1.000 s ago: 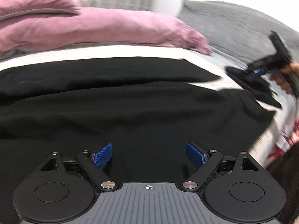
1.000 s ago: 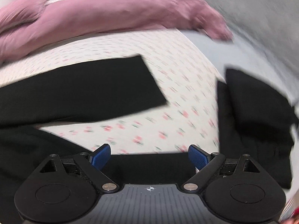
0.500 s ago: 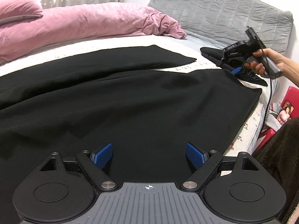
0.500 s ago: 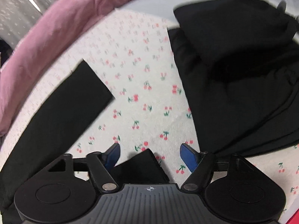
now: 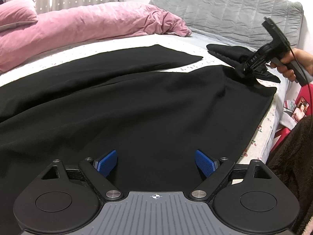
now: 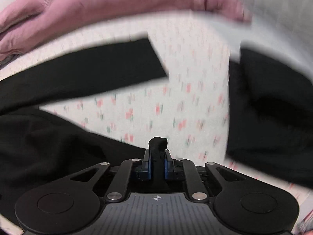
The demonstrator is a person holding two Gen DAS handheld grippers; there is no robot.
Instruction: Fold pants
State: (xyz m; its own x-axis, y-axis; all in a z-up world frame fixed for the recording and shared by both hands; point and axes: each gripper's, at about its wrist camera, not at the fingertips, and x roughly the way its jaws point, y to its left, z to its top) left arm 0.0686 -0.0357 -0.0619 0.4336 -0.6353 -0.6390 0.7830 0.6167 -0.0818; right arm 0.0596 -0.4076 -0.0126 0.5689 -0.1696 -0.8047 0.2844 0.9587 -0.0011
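Black pants (image 5: 137, 101) lie spread flat across the bed, one leg reaching far back, the other toward the right edge. My left gripper (image 5: 156, 162) is open and empty, low over the near part of the pants. My right gripper (image 6: 156, 163) is shut on a corner of the near pant leg (image 6: 157, 146), which pokes up between the blue pads. It shows in the left wrist view (image 5: 252, 66) at the far right hem. The right wrist view is blurred.
A pink duvet (image 5: 88, 29) lies along the back of the bed. A grey padded headboard (image 5: 225, 7) stands at the right. A folded pile of black clothes (image 5: 225, 52) sits near the headboard. The bed edge (image 5: 262, 133) drops off at the right.
My right gripper has closed on the corner of the near pant leg; it was open half a second ago. The left gripper has stayed open over the pants.
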